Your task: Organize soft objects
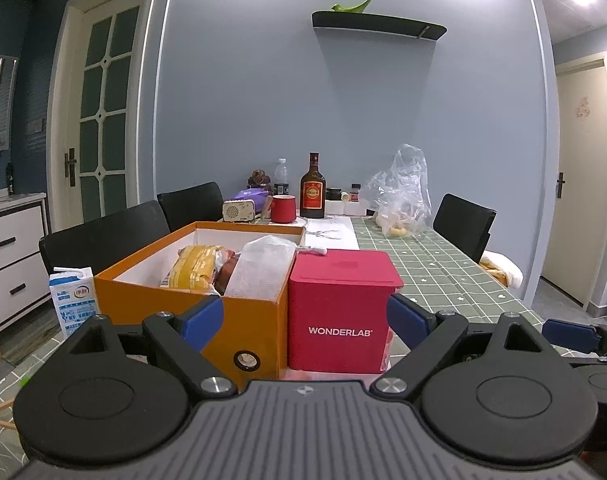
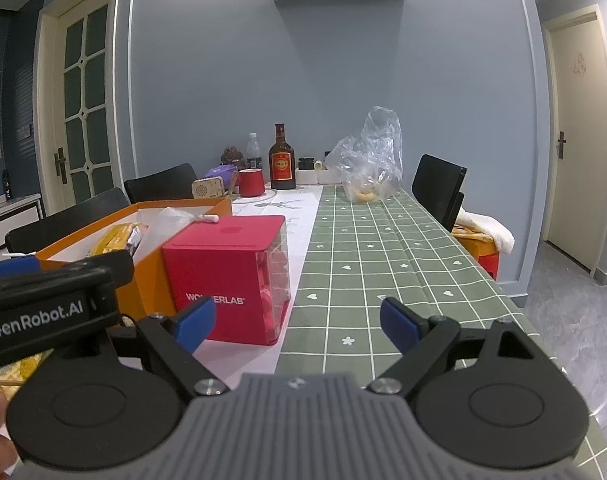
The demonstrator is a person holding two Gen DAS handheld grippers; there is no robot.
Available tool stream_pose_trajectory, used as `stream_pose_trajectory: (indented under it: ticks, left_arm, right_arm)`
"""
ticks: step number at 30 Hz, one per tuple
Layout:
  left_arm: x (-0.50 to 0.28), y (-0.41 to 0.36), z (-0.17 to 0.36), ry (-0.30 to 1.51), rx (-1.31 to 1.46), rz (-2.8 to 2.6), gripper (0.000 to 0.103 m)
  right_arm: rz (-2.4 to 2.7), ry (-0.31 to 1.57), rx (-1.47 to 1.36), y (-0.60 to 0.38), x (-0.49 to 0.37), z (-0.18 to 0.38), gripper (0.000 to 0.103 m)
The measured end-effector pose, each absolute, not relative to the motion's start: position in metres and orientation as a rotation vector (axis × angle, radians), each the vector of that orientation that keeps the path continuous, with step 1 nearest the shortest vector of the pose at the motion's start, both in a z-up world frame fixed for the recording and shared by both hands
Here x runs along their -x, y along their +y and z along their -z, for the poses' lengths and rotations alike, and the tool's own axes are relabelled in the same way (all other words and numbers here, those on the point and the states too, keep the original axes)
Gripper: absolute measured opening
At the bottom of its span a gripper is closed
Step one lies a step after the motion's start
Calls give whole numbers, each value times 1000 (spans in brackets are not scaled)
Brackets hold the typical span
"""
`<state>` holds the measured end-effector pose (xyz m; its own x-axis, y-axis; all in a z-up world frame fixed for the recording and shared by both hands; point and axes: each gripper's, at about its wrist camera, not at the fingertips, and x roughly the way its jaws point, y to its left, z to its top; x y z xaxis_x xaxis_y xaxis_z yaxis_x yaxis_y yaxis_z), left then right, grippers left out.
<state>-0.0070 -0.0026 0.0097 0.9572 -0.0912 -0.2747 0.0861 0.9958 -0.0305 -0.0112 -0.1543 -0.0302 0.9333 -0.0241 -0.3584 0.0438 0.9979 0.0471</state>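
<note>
While both claws gape empty, the orange box holds a yellow packet and, seemingly, white wrapping.

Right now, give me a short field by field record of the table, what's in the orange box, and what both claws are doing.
surface: green checked tablecloth
orange box: open, holds a yellow packet and a white pouch
red WONDERLAB box: lid on, touching the orange box's right side
milk carton: left of the orange box
left claw: open, empty, facing both boxes
right claw: open, empty, over the cloth
far end: brown bottle, red cup, clear plastic bag
</note>
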Motion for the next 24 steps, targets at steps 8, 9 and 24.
stream_pose_trajectory:
  ticks: [8,9,24]
  left_arm:
    - [6,-4,-9,298,29,92,103]
    - [6,-4,-9,299,29,91,103]
    - [3,-5,-7,310,28,82,103]
  right_arm:
    - [35,370,-59,-154,10,32,88]
    - [34,371,-60,-154,10,32,88]
    - [34,383,-57,-154,4,35,88]
